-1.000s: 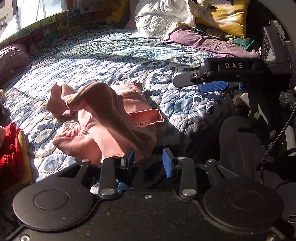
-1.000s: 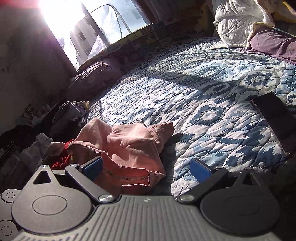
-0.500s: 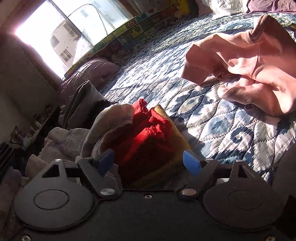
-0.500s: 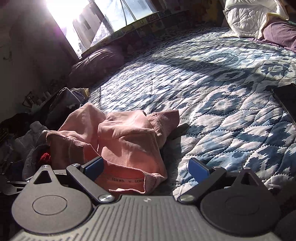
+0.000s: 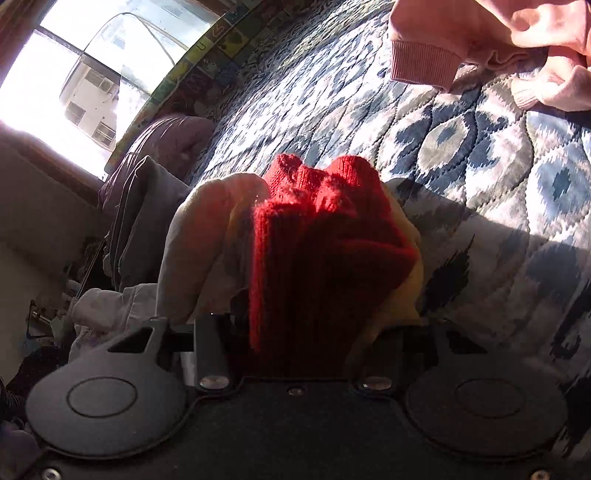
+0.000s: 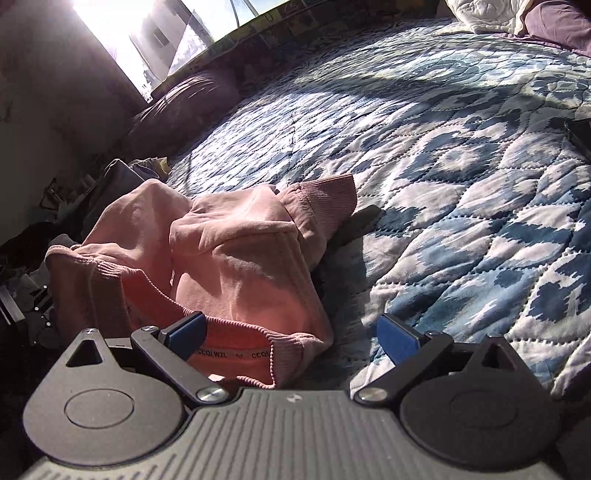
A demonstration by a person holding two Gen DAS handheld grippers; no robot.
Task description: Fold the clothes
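A red knit garment [image 5: 325, 236] is bunched up right in front of the left wrist camera, lying on pale [image 5: 192, 236] and yellow [image 5: 402, 295] clothes at the bed's edge. My left gripper [image 5: 291, 328] has its fingers drawn in upright around the red knit, which hides the pads. The pink sweatshirt [image 6: 229, 254] lies crumpled on the blue patterned quilt [image 6: 461, 155]; its ribbed cuff [image 5: 424, 68] shows in the left wrist view's upper right. My right gripper [image 6: 291, 332] stands open low over the sweatshirt's labelled collar, its left pad [image 6: 186, 326] touching the pink cloth.
A heap of grey and dark clothes [image 5: 136, 218] lies off the bed's left edge below a bright window [image 5: 74, 74]. A purple cushion [image 6: 184, 103] sits at the far left corner. White and purple bedding [image 6: 517, 18] is piled at the head. A dark flat object [image 6: 581, 133] rests at the right.
My left gripper let the pink sweatshirt go, swung left to the clothes pile, opened, then pushed in and closed around the red knit. My right gripper stayed open and edged closer to the sweatshirt.
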